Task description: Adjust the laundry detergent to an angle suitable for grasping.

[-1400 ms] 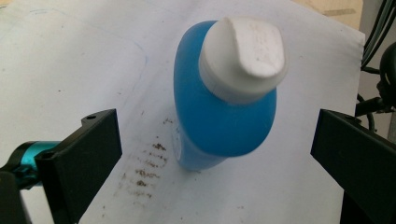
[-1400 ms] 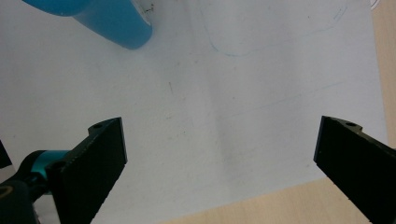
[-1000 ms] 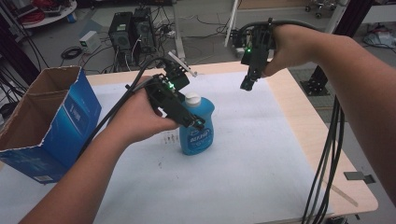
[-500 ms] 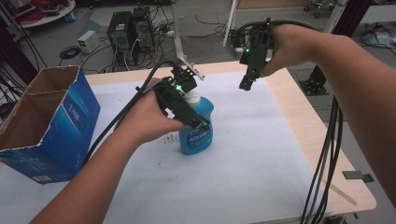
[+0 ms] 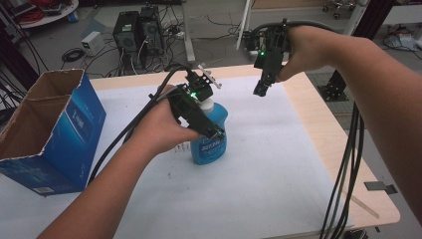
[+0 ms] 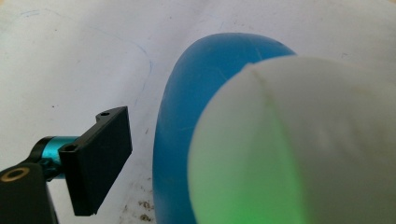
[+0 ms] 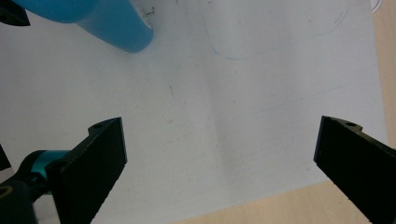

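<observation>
White paper-covered table (image 5: 278, 164), upright glossy blue plastic bottle (image 5: 211, 142) mid-sheet, rounded white cap; left gripper (image 5: 211, 127) over it, grip indiscernible; right gripper (image 5: 261, 89) raised, flat black jaws spread wide; torn cardboard box (image 5: 50, 134) left.

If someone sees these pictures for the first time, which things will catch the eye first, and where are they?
The blue bottle stands upright near the middle of the white table cover, with the left hand-held gripper reaching over its white cap. The right hand-held gripper hangs open above the far right part of the cover. An open blue cardboard box stands at the left edge.
</observation>
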`<state>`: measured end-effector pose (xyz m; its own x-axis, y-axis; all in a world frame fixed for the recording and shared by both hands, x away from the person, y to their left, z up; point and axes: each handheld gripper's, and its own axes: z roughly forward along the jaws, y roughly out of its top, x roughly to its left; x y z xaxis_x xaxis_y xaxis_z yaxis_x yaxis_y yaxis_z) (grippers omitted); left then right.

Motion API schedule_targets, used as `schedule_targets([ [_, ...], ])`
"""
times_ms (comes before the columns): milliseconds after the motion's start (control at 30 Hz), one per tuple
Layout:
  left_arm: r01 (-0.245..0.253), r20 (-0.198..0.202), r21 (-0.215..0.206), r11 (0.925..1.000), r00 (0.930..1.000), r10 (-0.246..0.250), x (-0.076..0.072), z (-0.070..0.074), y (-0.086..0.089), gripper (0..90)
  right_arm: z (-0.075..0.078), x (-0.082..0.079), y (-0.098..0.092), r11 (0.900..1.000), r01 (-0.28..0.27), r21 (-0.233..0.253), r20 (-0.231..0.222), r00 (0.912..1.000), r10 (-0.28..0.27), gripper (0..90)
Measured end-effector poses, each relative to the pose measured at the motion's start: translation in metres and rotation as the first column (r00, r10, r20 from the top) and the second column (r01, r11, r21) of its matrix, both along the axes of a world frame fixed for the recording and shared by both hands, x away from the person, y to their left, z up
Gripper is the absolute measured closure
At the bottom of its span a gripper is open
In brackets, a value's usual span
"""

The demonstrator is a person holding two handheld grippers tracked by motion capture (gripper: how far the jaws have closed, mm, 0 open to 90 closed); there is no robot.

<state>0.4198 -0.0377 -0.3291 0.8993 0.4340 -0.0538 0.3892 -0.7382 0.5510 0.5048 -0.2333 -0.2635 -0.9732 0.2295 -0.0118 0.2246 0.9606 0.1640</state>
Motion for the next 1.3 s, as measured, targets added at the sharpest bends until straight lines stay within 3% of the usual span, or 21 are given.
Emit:
schedule_targets([
  [400,0.009,0.009,0.023,0.9997,0.9999,-0.01,0.0,-0.0015,-0.0011,16.3,-0.0014,0.0015,0.0003,1.0,-0.005,0.0,0.0,1.0,0.005,1.7],
  [867,-0.001,0.016,0.015,0.9999,0.9999,0.001,-0.0014,-0.0019,-0.002,22.7,-0.0021,0.0014,-0.0001,1.0,-0.006,0.003,0.001,1.0,0.006,1.7],
  [1300,0.016,0.022,0.031,0.9994,0.9996,-0.016,-0.002,-0.0035,-0.0036,30.0,-0.0034,0.0017,0.0017,1.0,-0.006,-0.001,-0.001,1.0,0.006,1.7],
])
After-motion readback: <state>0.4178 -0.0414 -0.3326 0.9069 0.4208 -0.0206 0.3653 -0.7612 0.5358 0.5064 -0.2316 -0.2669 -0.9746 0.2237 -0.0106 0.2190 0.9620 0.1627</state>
